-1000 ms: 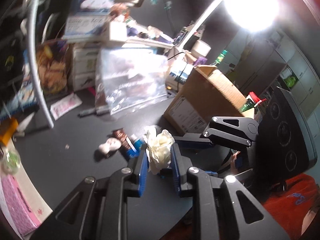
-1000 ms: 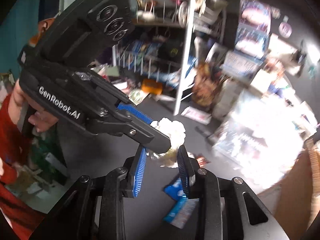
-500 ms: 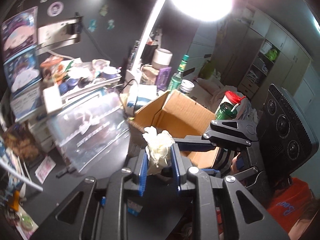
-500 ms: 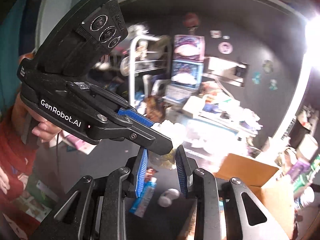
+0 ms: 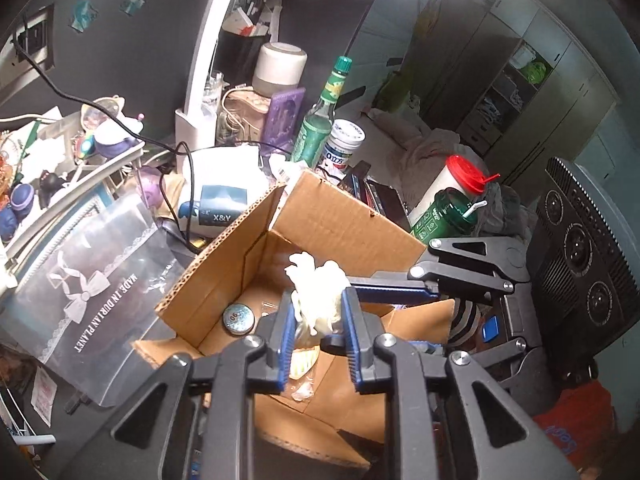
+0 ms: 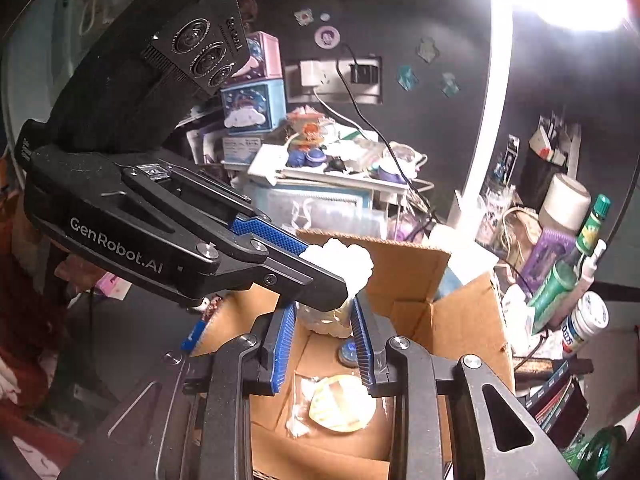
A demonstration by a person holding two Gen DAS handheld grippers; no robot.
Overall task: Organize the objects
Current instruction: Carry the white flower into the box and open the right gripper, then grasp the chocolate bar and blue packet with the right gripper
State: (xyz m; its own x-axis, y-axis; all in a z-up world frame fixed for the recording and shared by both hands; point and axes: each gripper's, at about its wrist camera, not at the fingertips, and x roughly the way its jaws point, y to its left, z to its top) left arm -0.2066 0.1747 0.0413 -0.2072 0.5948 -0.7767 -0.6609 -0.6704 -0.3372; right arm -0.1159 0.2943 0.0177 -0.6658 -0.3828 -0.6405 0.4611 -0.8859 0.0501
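Note:
Both grippers pinch one crumpled white wad (image 5: 316, 296) of tissue-like material, held over the open cardboard box (image 5: 352, 220). My left gripper (image 5: 316, 320) is shut on the wad. My right gripper (image 6: 324, 316) is also shut on it (image 6: 340, 264), crossing the left one at a right angle. Inside the box lie a round silver tin (image 5: 239, 319) and a clear packet with a pale yellow item (image 6: 340, 404).
Around the box on the dark desk stand a green bottle (image 5: 320, 120), a white pill jar (image 5: 342, 144), a red-lidded canister (image 5: 452, 188), a clear plastic bag (image 5: 92, 296), a white lamp post (image 5: 204, 52) and cables. Shelves of clutter stand behind.
Both grippers carried the wad from low over the desk, up and across, to above the open box. The grip on the wad has not changed.

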